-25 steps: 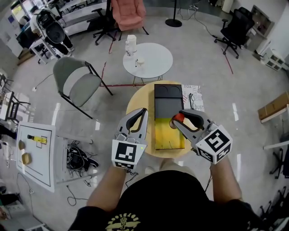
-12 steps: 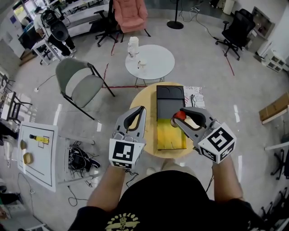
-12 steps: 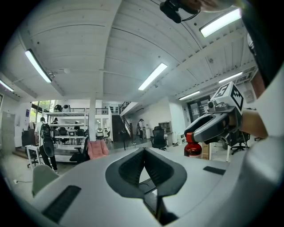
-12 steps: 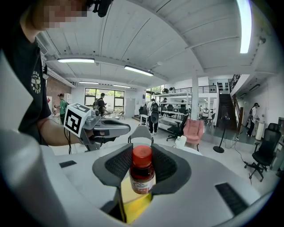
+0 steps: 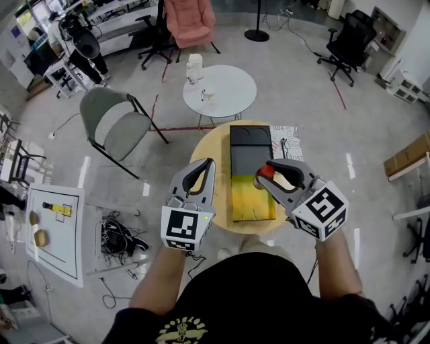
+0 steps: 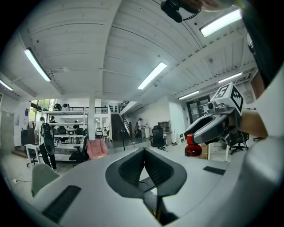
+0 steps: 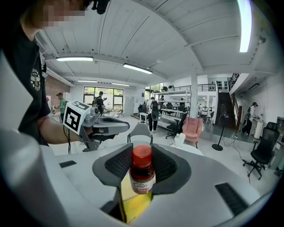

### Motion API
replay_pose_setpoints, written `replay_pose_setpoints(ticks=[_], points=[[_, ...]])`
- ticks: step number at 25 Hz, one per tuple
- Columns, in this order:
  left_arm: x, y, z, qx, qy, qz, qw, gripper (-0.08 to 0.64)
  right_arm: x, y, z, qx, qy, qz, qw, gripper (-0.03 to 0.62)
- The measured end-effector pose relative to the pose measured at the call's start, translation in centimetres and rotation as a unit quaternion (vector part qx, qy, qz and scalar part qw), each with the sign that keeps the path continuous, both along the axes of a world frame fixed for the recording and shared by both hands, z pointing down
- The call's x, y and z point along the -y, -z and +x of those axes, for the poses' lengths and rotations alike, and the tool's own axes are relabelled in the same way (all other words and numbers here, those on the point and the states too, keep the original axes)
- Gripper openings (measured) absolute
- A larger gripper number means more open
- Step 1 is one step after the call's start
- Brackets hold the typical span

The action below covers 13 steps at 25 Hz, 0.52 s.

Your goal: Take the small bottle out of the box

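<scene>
A small dark-red bottle (image 7: 141, 173) with a red cap and a white label sits upright between the jaws of my right gripper (image 7: 142, 170), which is shut on it. In the head view the right gripper (image 5: 267, 176) holds the small bottle (image 5: 266, 173) in the air above the open box (image 5: 250, 195), whose inside is yellow and whose black lid lies flat behind it. The left gripper (image 5: 209, 169) hovers left of the box, its jaws shut with nothing between them. From the left gripper (image 6: 145, 156) view, the small bottle (image 6: 193, 146) shows under the right gripper.
The box lies on a small round wooden table (image 5: 204, 154). Behind it stand a round white table (image 5: 232, 87) with a white jug, a grey chair (image 5: 114, 124) at the left and a pink chair (image 5: 191, 20) farther back. Cables lie on the floor at the left.
</scene>
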<state>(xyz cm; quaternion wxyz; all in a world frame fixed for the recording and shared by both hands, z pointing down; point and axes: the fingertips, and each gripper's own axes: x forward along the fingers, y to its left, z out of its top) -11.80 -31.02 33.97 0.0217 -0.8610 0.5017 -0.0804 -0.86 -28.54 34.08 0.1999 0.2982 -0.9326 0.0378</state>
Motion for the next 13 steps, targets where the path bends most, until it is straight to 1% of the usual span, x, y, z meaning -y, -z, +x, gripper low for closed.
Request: replay_pose_setpoints(ticks=[7,13], points=[[0.4,-0.5,-0.4,0.005,0.008,-0.006,0.9999,0.014,0.1,-0.3,0.2,-0.001,0.001,0.001,1.000,0.146],[0.6,-1.8,0.3,0.012,0.004,-0.019,0.9998,0.014,0.3,-1.0,0.3,-0.004,0.005,-0.003,1.000,0.146]])
